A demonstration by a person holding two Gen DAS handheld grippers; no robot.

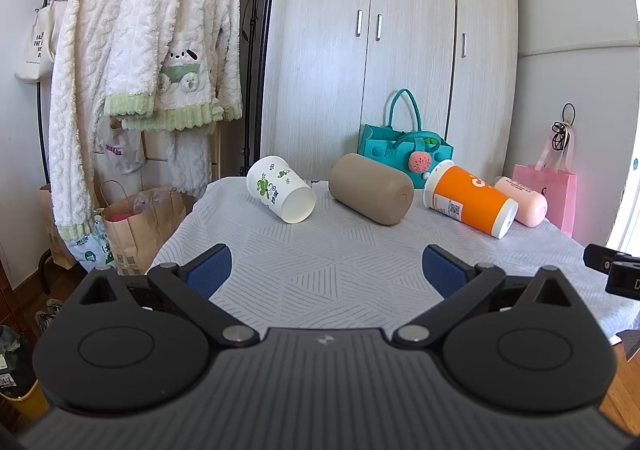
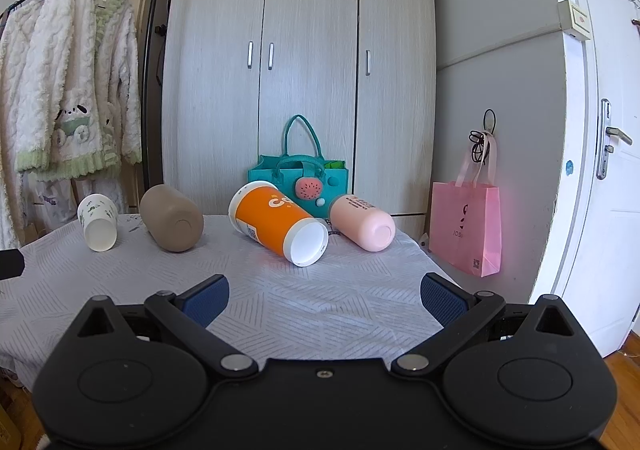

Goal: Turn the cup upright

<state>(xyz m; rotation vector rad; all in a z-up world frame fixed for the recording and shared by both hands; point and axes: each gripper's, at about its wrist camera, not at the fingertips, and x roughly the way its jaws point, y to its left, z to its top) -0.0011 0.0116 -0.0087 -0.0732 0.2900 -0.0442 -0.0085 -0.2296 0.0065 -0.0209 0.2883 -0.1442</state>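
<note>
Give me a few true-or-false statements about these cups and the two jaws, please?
1. All four cups lie on their sides. True.
2. The orange cup stands upright. False: it lies tipped over, beside the pink cup.
3. The left gripper holds the white cup. False: its jaws are open and empty.
4. The right gripper has open jaws. True.
5. A teal bag sits behind the cups. True.

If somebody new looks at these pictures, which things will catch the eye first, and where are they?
Four cups lie on their sides in a row across the far part of the table: a white leaf-print cup leftmost, then a tan cup, an orange cup and a pink cup. Behind them stands a teal bag; both open grippers hover empty in front.
</note>
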